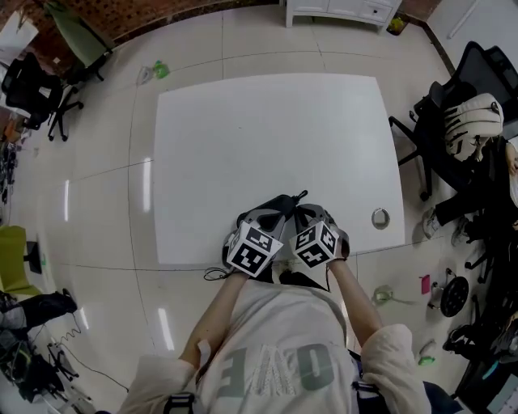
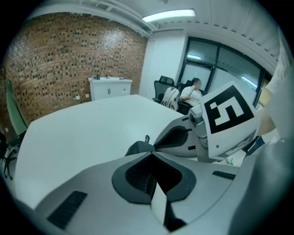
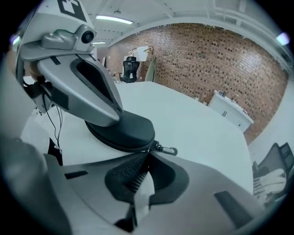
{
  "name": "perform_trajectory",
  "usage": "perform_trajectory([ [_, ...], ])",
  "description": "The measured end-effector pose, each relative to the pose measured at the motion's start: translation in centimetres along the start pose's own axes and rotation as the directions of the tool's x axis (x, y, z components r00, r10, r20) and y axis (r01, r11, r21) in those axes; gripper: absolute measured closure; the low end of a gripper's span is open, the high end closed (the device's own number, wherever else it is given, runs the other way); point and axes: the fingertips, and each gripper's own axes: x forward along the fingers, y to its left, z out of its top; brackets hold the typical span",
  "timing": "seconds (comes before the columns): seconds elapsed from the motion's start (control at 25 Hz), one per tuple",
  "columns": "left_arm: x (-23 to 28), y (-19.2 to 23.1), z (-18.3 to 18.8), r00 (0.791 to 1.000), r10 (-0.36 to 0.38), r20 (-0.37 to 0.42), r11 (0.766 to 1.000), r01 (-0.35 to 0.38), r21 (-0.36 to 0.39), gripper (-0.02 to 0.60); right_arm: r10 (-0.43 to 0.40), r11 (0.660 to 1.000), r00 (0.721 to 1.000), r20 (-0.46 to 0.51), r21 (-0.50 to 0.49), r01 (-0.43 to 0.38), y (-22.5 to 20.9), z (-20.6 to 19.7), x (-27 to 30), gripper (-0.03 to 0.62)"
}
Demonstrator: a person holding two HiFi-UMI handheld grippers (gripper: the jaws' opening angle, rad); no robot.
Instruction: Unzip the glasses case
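Note:
A black glasses case (image 1: 281,202) lies at the near edge of the white table (image 1: 267,129), a small metal clip (image 1: 301,195) at its end. Both grippers crowd it. My left gripper (image 1: 273,212) has its jaws shut, tips at the case (image 2: 137,148), and lies across its lid (image 3: 124,129) in the right gripper view. My right gripper (image 1: 306,213) is shut too, tips (image 3: 147,155) pressed to the case's end beside the clip (image 3: 168,150). Whether either pinches a zip pull is hidden. The right gripper (image 2: 180,137) also shows in the left gripper view.
A round metal fitting (image 1: 380,217) sits in the table near the right front corner. Office chairs and a white backpack (image 1: 472,121) stand to the right, more chairs (image 1: 36,89) at the far left, and a white cabinet (image 1: 340,8) beyond the table.

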Motion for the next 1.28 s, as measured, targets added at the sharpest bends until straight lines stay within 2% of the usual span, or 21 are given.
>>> perform_trajectory([
  [0.08, -0.7, -0.3, 0.5, 0.999, -0.026, 0.025, 0.999, 0.026, -0.025, 0.578, -0.033, 0.999, 0.999, -0.005, -0.019, 0.033, -0.9, 0.3, 0.2, 0.594],
  [0.24, -2.5, -2.0, 0.2, 0.990, -0.117, 0.080, 0.980, 0.128, -0.151, 0.578, -0.056, 0.995, 0.998, -0.003, 0.081, 0.056, -1.2, -0.1, -0.3, 0.594],
  [0.32, -2.3, -1.4, -0.6, 0.992, -0.092, 0.087, 0.977, 0.107, -0.183, 0.578, -0.042, 0.996, 0.999, -0.004, 0.079, 0.042, -0.4, -0.3, -0.7, 0.594],
  [0.44, -2.3, 1.4, -0.6, 0.992, 0.003, 0.127, 0.979, 0.023, -0.204, 0.578, 0.016, 0.999, 1.000, -0.002, 0.037, -0.016, 2.4, -0.5, -1.5, 0.594],
  [0.56, -1.9, 2.9, 0.0, 0.992, 0.034, 0.124, 0.984, -0.012, -0.177, 0.578, 0.055, 0.998, 0.998, -0.002, -0.018, -0.055, 4.7, -0.4, -1.9, 0.594],
  [0.68, -2.1, 2.6, 1.7, 0.993, 0.056, 0.103, 0.996, -0.047, -0.081, 0.578, 0.082, 0.996, 0.997, 0.003, -0.044, -0.082, 5.9, 0.3, -1.9, 0.594],
  [0.8, -0.7, 1.5, 2.1, 0.998, 0.038, 0.056, 0.999, -0.038, -0.008, 0.578, 0.091, 0.995, 0.996, 0.003, -0.041, -0.091, 6.1, 0.4, -1.9, 0.594],
  [1.0, 0.7, 1.5, 2.1, 0.998, -0.001, 0.057, 0.998, 0.005, -0.066, 0.578, 0.098, 0.993, 0.995, -0.019, -0.059, -0.099, 5.2, -0.2, -2.1, 0.594],
  [1.12, 0.8, 1.4, 2.2, 0.999, -0.019, 0.047, 0.998, 0.022, -0.059, 0.578, 0.082, 0.993, 0.996, -0.039, -0.079, -0.084, 3.7, -0.7, -2.1, 0.594],
  [1.28, 0.6, 1.3, 1.9, 0.997, -0.038, 0.062, 0.994, 0.044, -0.097, 0.578, 0.086, 0.989, 0.995, -0.054, -0.113, -0.092, 1.2, -0.7, -1.3, 0.594],
])
